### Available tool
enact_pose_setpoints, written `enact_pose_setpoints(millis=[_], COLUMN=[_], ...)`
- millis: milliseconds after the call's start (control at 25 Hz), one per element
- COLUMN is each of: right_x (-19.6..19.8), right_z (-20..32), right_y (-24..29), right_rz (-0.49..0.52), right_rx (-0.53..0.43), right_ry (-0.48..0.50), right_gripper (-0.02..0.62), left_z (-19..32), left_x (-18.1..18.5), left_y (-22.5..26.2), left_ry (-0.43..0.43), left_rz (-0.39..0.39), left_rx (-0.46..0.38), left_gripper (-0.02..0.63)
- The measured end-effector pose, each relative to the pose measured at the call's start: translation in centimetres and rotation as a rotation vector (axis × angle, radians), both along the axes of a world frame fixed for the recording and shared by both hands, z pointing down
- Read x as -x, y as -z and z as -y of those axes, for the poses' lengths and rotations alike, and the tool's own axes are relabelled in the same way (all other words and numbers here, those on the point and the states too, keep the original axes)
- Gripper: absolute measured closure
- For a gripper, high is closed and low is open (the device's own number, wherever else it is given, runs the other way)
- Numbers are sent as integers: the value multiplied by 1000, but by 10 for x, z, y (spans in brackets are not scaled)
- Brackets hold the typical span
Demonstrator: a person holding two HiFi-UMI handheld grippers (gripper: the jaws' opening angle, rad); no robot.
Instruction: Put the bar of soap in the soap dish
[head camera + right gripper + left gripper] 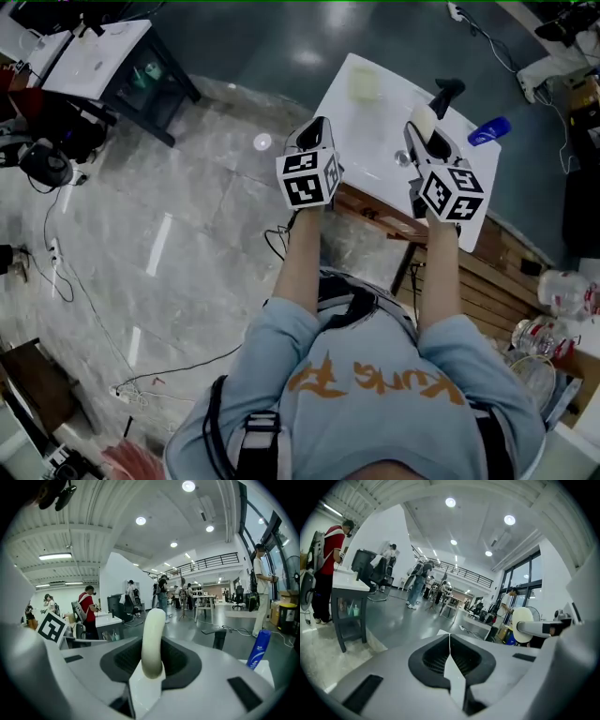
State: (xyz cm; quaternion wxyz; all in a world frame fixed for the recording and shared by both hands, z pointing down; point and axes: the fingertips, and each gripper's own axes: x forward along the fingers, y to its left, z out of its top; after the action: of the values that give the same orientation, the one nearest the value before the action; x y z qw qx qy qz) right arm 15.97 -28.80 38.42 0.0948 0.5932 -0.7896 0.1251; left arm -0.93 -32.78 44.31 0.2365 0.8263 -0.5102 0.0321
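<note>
A cream bar of soap (423, 120) stands on edge between the jaws of my right gripper (421, 131), which is shut on it above the white washbasin (375, 131). In the right gripper view the soap (153, 639) rises upright out of the gripper (151, 662). A pale square soap dish (364, 84) sits on the basin's far left corner, apart from both grippers. My left gripper (317, 129) hovers over the basin's left edge, and its jaws (450, 651) meet with nothing between them. The left gripper view also catches the soap (524, 624) at the right.
A black tap (448, 94) stands at the basin's far side and a blue bottle (489, 131) lies at its right corner. The drain (403, 159) is mid-basin. A wooden stand (487, 281) holds the basin. Cables run over the marble floor (187, 234), and people stand by desks.
</note>
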Motion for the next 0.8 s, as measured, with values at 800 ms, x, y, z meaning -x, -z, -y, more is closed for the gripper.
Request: enact_pose_setpoints(millis=[800], right_x=[-24], right_z=[89], right_y=[-80], right_rz=[40], right_rx=[187], right_ry=[-7], right_gripper=[465], left_z=[83], left_x=[-23], left_y=[-66], left_ry=[-10], left_rz=[-4], left_rx=[137], left_gripper=[581])
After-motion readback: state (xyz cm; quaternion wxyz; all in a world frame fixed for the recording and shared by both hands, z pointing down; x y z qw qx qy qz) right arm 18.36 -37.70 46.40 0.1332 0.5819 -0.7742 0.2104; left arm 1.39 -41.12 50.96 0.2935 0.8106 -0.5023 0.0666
